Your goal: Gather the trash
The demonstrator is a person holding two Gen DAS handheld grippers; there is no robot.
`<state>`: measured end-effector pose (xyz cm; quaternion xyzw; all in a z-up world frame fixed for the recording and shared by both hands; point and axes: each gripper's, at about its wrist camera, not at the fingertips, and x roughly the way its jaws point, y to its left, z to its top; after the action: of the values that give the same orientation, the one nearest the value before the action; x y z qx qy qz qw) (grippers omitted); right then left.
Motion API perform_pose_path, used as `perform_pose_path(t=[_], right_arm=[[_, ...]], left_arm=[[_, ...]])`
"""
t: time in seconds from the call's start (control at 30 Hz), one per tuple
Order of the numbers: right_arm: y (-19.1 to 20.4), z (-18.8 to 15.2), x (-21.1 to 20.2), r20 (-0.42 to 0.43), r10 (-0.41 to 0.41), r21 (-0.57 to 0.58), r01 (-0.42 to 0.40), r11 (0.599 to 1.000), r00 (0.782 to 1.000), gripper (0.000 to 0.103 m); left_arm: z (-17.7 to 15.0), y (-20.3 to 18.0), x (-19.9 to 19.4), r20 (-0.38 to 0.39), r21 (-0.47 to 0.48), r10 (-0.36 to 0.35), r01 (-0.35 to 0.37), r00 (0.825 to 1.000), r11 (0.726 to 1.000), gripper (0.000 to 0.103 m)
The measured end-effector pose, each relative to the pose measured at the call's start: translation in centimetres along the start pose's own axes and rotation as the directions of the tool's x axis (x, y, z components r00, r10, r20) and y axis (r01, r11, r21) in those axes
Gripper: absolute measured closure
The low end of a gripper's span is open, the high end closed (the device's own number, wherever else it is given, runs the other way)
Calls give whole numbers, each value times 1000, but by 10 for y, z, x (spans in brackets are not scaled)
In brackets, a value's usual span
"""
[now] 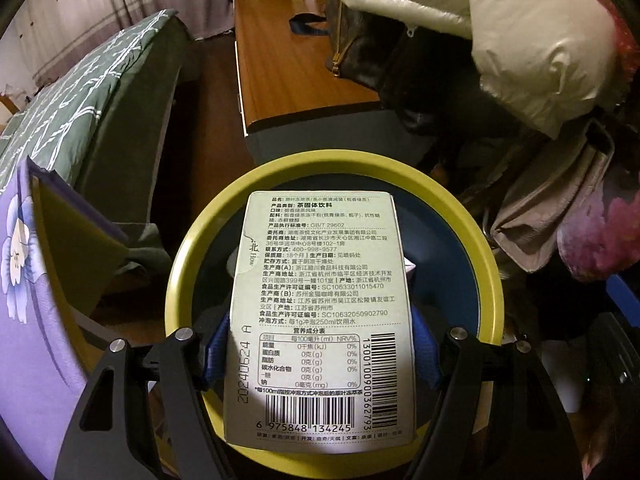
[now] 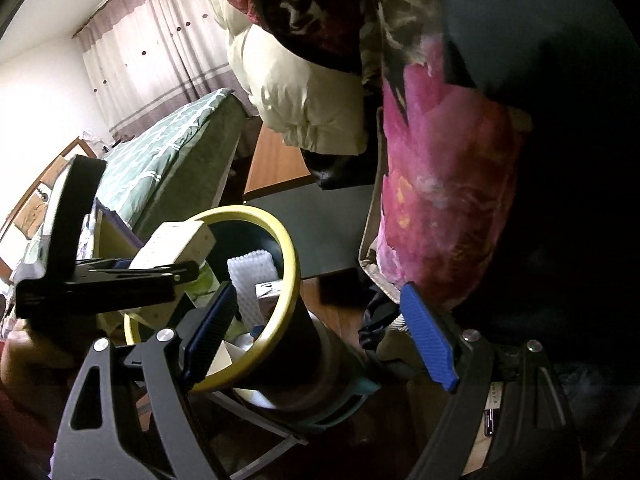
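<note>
We are holding a box (image 1: 320,312) in the left gripper (image 1: 318,354), pads pressing its sides, long axis pointing up-frame, right above the yellow-rimmed bin (image 1: 180,260) at lower centre. Its label is reading "茶固体饮料", barcode 6 975848 134245. The right gripper (image 2: 320,340) is hanging open, empty

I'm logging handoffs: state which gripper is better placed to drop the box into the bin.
Left. The left gripper already clamps the tea box directly above the yellow-rimmed bin; the right gripper is open, empty and alongside.
</note>
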<state>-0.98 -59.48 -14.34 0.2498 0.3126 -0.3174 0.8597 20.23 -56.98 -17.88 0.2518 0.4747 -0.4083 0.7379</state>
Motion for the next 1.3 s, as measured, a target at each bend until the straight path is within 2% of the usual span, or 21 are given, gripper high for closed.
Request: perform_pose_path(t=[0.07, 0.1, 0.2, 0.3, 0.43, 0.53, 0.73, 0.8, 0.97, 1.1, 1.13, 1.2, 1.3], right_arm=[[3, 0, -1, 4, -3, -8, 3, 1000, 1000, 24], [5, 0, -2, 5, -2, -12, 2, 1000, 1000, 24], [8, -1, -7, 10, 9, -15, -9, 1000, 1000, 24], [13, -5, -12, 9, 28, -24, -28, 999, 1000, 23], [28, -11, -22, 5, 62, -59, -62, 996, 998, 23], [44, -17, -33, 5, 95, -97, -95, 991, 995, 21], [79, -27, -59, 18, 158, -177, -153, 972, 987, 20], [90, -30, -69, 28, 178, -204, -169, 964, 984, 19], [116, -41, -99, 58, 225, -277, -201, 940, 973, 18], [129, -50, -117, 69, 260, -321, -225, 920, 963, 17], [131, -52, -122, 71, 268, -333, -230, 915, 961, 17], [135, -58, -131, 76, 280, -353, -237, 905, 957, 16], [138, -66, -145, 89, 298, -371, -246, 895, 950, 15]], left_arm=[[0, 1, -2, 15, -7, 14, -14, 1000, 1000, 19], [-3, 6, -6, 30, -14, 22, -22, 999, 1000, 9], [-8, 16, -32, 98, -38, 57, -53, 994, 998, 8], [-25, 29, -74, 191, -71, 92, -79, 977, 994, 7], [-70, 51, -145, 333, -119, 141, -107, 932, 987, 5], [-111, 69, -192, 388, -176, 202, -143, 899, 974, 5], [-216, 113, -278, 454, -360, 334, -173, 826, 917, 5], [-247, 124, -299, 458, -406, 364, -173, 811, 897, 5], [-337, 141, -350, 452, -537, 491, -213, 745, 816, 5], [-385, 144, -375, 446, -604, 546, -212, 709, 768, 5], [-400, 144, -383, 448, -622, 564, -211, 694, 754, 5], [-419, 141, -392, 447, -643, 585, -211, 676, 736, 5], [-433, 135, -396, 447, -663, 595, -200, 668, 721, 5]])
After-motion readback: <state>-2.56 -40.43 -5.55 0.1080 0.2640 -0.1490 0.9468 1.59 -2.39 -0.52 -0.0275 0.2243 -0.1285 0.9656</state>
